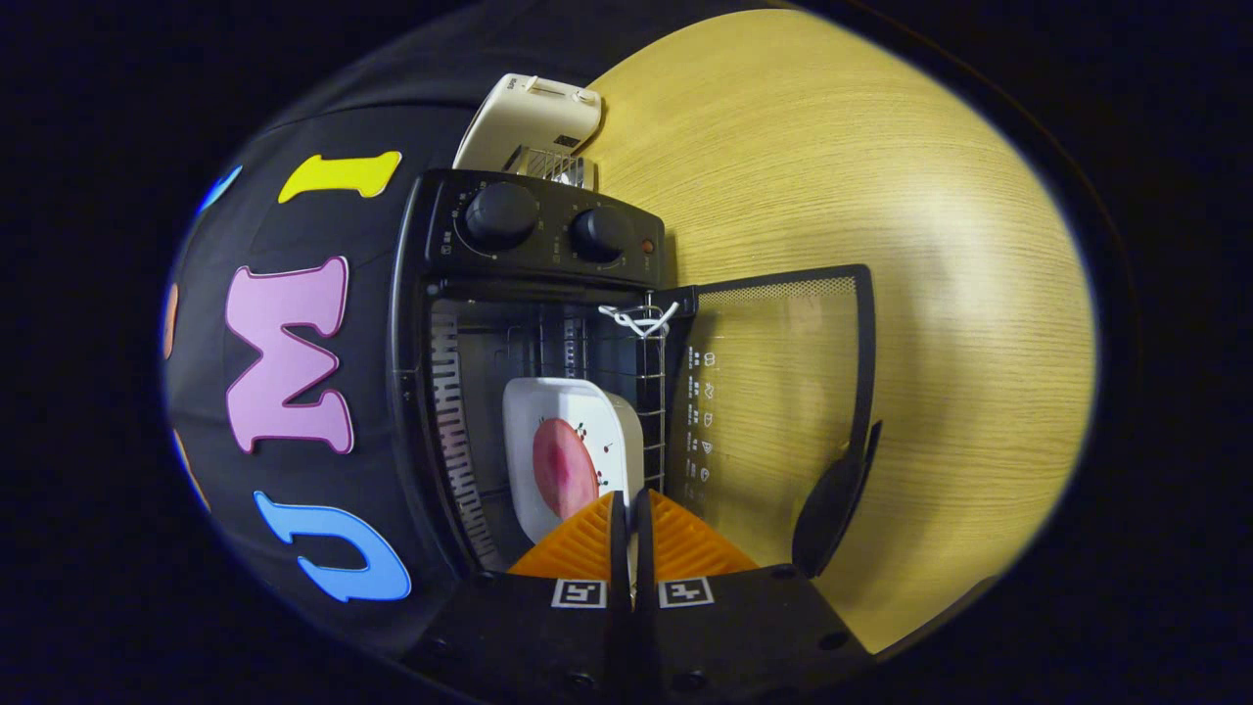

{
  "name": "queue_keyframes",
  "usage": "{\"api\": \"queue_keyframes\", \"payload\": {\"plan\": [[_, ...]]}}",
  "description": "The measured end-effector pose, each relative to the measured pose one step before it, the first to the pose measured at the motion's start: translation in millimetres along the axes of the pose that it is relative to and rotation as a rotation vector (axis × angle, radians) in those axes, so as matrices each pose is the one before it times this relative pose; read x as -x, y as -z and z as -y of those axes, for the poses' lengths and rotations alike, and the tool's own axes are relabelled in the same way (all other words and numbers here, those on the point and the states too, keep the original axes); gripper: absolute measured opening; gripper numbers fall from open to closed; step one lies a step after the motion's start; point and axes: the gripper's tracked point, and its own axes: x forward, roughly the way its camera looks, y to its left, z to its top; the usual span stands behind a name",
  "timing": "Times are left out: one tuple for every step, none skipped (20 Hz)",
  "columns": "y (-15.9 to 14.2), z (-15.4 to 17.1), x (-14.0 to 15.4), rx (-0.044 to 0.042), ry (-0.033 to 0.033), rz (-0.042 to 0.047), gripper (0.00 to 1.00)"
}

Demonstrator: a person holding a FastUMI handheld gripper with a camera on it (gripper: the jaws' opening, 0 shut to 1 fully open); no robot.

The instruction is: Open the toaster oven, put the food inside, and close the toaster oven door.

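Your claw [631, 509] has its two fingers drawn almost together, with a thin edge of the white plate [573, 455] showing in the narrow gap between them. Both fingers appear to press on that rim, so I judge the plate gripped, though the contact itself is too tight to see plainly.

The toaster oven [533, 323] stands on the wooden desk [881, 196] with the view rolled, so its control panel with two knobs [501, 215] lies at the far end. Its glass door [773, 392] is swung fully open and lies flat over the desk, with the dark handle [832, 499] at its free edge. A white cord [638, 318] is tied at the hinge corner of the opening.

The plate, carrying a round pinkish-red piece of food [563, 468], sits inside the cavity against the wire rack [607, 362], just ahead of your fingers. A cream-coloured appliance [529, 122] stands beyond the oven.

Step in hand, by my judgement: placing the food. Opening is done; closing is not.

The next move calls for you to see the plate resting level on the rack, part the fingers, and draw straight back without dragging the rim. Then bring the claw to the door's handle and swing it shut. Watch the cord at the hinge; it could snag.
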Motion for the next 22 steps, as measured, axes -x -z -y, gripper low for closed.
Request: {"api": "queue_keyframes", "payload": {"plan": [[-0.72,-2.75,-6.92,-0.00809,-0.00624,-0.00036,0.05],[0.12,-2.63,-5.87,-0.00487,-0.00451,0.00533,0.05],[-1.14,-1.39,-3.11,-0.00049,0.00531,0.00905,0.05],[-2.34,0.25,-5.44,0.00582,0.01056,0.01323,0.05],[0.37,0.18,-1.21,0.00551,0.00907,0.00898,0.05],[0.20,-1.86,-2.37,0.00205,0.00258,0.00465,0.05],[-0.29,-1.68,-2.15,-0.00174,-0.00032,0.00372,0.05],[1.95,-1.93,-1.30,-0.01101,-0.00193,-0.00383,0.05],[0.47,-0.70,-1.26,-0.00804,-0.00235,-0.00228,0.05],[-0.28,0.01,-0.54,-0.00276,-0.00031,-0.00211,0.05],[-0.31,-0.52,0.22,-0.00026,-0.00218,-0.00181,0.07],[0.28,0.44,-0.19,0.00026,0.00127,-0.00085,0.07],[-0.27,-0.56,-0.64,-0.00490,-0.00443,-0.00485,0.07],[0.94,0.21,-0.02,-0.00207,-0.00125,-0.01000,0.10],[-0.46,-2.48,0.72,-0.00358,-0.01339,-0.00788,0.10],[2.24,0.04,1.69,-0.00402,0.00065,-0.01318,0.10],[-0.38,-2.28,0.23,-0.00582,-0.01672,-0.01456,0.12],[2.03,-1.24,2.59,-0.00191,-0.00705,-0.01417,0.16],[0.85,-1.38,3.59,0.00686,-0.00999,-0.00949,0.28],[-0.02,0.41,3.81,0.01174,-0.00419,0.00238,0.37],[0.09,1.63,3.38,0.00534,-0.00363,-0.00289,0.46],[3.47,2.10,3.93,-0.00276,-0.00353,-0.01139,0.51]]}}
